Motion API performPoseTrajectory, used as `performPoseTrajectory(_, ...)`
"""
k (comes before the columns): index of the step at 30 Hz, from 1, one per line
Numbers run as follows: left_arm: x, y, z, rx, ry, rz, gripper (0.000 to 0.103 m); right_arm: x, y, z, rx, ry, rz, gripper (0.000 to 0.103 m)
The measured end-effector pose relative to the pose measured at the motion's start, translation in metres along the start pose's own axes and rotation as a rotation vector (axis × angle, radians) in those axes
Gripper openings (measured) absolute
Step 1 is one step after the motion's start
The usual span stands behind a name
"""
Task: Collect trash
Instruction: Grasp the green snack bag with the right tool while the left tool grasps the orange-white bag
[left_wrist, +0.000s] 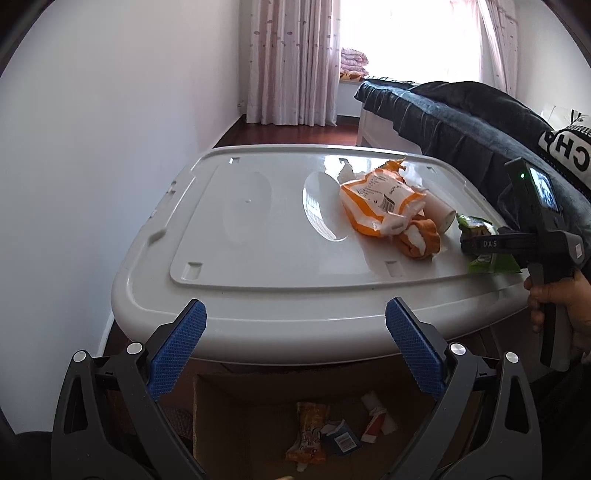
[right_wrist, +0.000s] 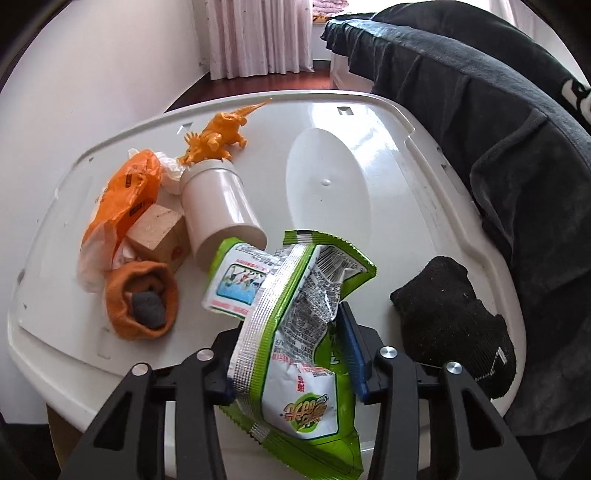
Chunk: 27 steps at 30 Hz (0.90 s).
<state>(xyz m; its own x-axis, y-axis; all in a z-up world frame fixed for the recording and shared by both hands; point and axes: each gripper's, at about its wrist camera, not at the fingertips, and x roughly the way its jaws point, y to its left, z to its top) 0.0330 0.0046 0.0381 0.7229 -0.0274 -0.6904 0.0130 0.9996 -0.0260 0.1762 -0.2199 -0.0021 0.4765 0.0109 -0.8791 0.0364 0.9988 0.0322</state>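
My right gripper (right_wrist: 291, 354) is shut on a green and white snack wrapper (right_wrist: 295, 332) at the near edge of a white bin lid (right_wrist: 332, 147); it also shows in the left wrist view (left_wrist: 480, 245) with the wrapper (left_wrist: 491, 264). My left gripper (left_wrist: 295, 350) is open and empty, held in front of the lid (left_wrist: 258, 258) and above a cardboard box (left_wrist: 240, 424) holding several pieces of trash (left_wrist: 310, 435). An orange and white wrapper (left_wrist: 380, 199) lies on the lid, and shows in the right wrist view (right_wrist: 122, 199).
On the lid lie a white cup on its side (right_wrist: 218, 210), a wooden block (right_wrist: 159, 232), an orange sock (right_wrist: 142, 299), an orange toy dinosaur (right_wrist: 221, 134) and a black sock (right_wrist: 454, 317). A bed with a dark blanket (right_wrist: 498, 129) stands to the right.
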Motion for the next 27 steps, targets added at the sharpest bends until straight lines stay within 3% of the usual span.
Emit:
performPoseTrajectory(3, 0.007, 0.0, 0.001, -0.01, 0.027, -0.022, 0.095, -0.007, 0.0, -0.002, 0.0, -0.009, 0.011, 0.027)
performPoseTrajectory(8, 0.026, -0.013, 0.017, -0.024, 0.104, -0.055, 0.095, -0.056, -0.007, -0.004, 0.035, -0.1, 0.107, 0.026)
performPoseTrajectory(13, 0.045, -0.043, 0.056, -0.035, 0.125, -0.109, 0.095, -0.105, -0.014, -0.019, 0.032, -0.213, 0.149, 0.027)
performPoseTrajectory(17, 0.071, -0.073, 0.091, -0.029, 0.138, -0.124, 0.095, -0.108, -0.027, -0.026, 0.08, -0.216, 0.202, 0.027)
performPoseTrajectory(21, 0.106, -0.095, 0.123, -0.089, 0.163, -0.159, 0.095, -0.112, -0.036, -0.026, 0.079, -0.231, 0.205, 0.027)
performPoseTrajectory(27, 0.174, -0.104, 0.138, -0.128, 0.28, -0.083, 0.095, -0.113, -0.045, -0.024, 0.109, -0.225, 0.257, 0.028)
